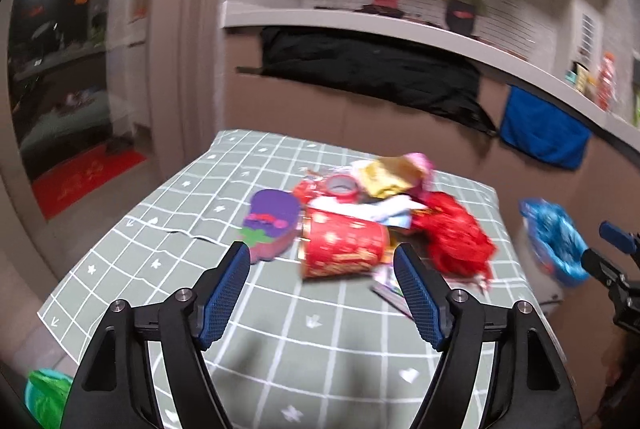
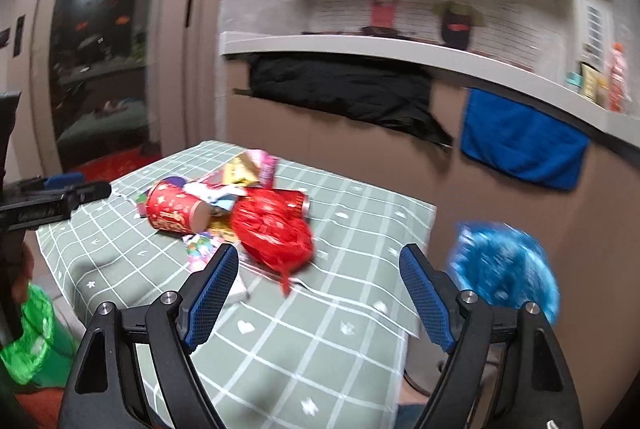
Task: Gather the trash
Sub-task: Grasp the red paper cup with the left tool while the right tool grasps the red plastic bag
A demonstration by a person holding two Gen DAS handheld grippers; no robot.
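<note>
A heap of trash lies on the table's green checked cloth. It holds a red paper cup on its side, a purple foam piece, a crumpled red plastic bag, a red tape roll and gold wrappers. My left gripper is open in front of the cup, holding nothing. In the right wrist view the cup and the red bag lie ahead and to the left. My right gripper is open and empty above the cloth.
A bin lined with a blue bag stands off the table's right edge. A green-bagged bin sits on the floor at the left. Behind the table, a black cloth and a blue towel hang from a counter.
</note>
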